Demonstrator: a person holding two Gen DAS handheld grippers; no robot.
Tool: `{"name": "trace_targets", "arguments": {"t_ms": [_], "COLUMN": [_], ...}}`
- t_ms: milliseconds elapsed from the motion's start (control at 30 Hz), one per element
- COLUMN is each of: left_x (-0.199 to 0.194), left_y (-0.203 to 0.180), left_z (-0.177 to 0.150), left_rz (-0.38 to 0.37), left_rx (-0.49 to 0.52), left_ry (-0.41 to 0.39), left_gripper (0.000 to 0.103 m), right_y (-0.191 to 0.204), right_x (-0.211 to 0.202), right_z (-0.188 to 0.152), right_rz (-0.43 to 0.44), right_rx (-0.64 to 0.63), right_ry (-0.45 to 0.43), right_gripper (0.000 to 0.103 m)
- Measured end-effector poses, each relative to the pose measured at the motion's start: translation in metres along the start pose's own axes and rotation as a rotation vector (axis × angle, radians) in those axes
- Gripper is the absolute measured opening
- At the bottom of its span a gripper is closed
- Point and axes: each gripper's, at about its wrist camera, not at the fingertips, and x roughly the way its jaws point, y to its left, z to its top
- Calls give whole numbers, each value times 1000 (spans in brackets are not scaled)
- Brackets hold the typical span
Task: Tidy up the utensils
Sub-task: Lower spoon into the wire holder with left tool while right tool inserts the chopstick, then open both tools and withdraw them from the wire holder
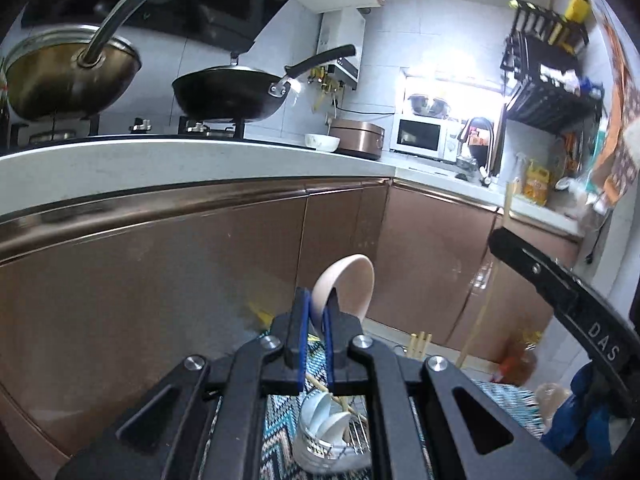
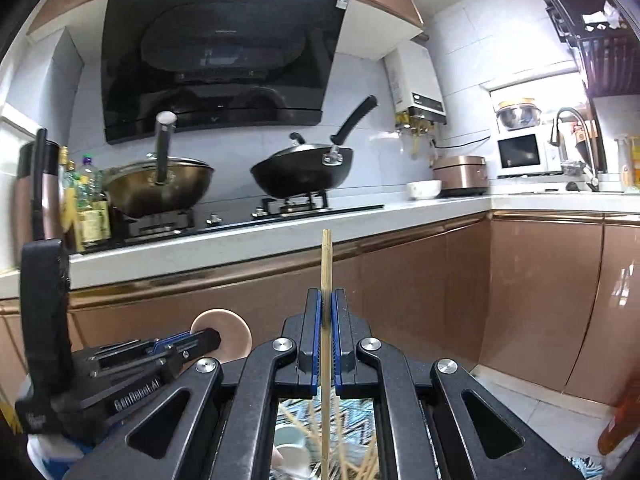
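My left gripper (image 1: pixel 316 300) is shut on a pale pink spoon (image 1: pixel 350 284), whose bowl sticks up past the fingertips. Below it, a grey holder (image 1: pixel 320 444) with white spoons stands on a patterned mat (image 1: pixel 280 412). My right gripper (image 2: pixel 328 300) is shut on a single bamboo chopstick (image 2: pixel 326 256) held upright. The left gripper with the pink spoon (image 2: pixel 224 334) shows at lower left of the right wrist view. More chopsticks (image 2: pixel 368 464) and a white cup (image 2: pixel 292 456) lie below the right gripper.
A copper cabinet front (image 2: pixel 400 280) and white counter (image 2: pixel 240 240) face me. Two woks (image 2: pixel 304 172) sit on the stove. A white bowl (image 2: pixel 424 189), rice cooker (image 2: pixel 460 174), microwave (image 2: pixel 524 154) and sink tap (image 2: pixel 576 136) stand to the right. Oil bottles (image 2: pixel 84 204) stand at left.
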Motion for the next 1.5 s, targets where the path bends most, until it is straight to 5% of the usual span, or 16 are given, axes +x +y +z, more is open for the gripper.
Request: {"name": "trace_targets", "arguments": {"t_ms": [333, 500, 633, 1500], "left_x": [37, 37, 27, -184], "left_y": [-26, -23, -21, 10], "left_z": [-49, -68, -67, -52], "left_rz": [75, 47, 34, 179], "left_rx": [89, 53, 36, 38], "left_ry": [-38, -12, -13, -57], "left_gripper": [6, 9, 22, 75], "right_y": [-28, -29, -30, 57], "right_x": [33, 32, 23, -141], "right_z": [-60, -87, -90, -68], "right_rz": [-65, -82, -97, -147], "right_rx": [30, 17, 26, -81], "right_ry": [46, 104, 127, 178], "right_gripper": [5, 6, 22, 58]}}
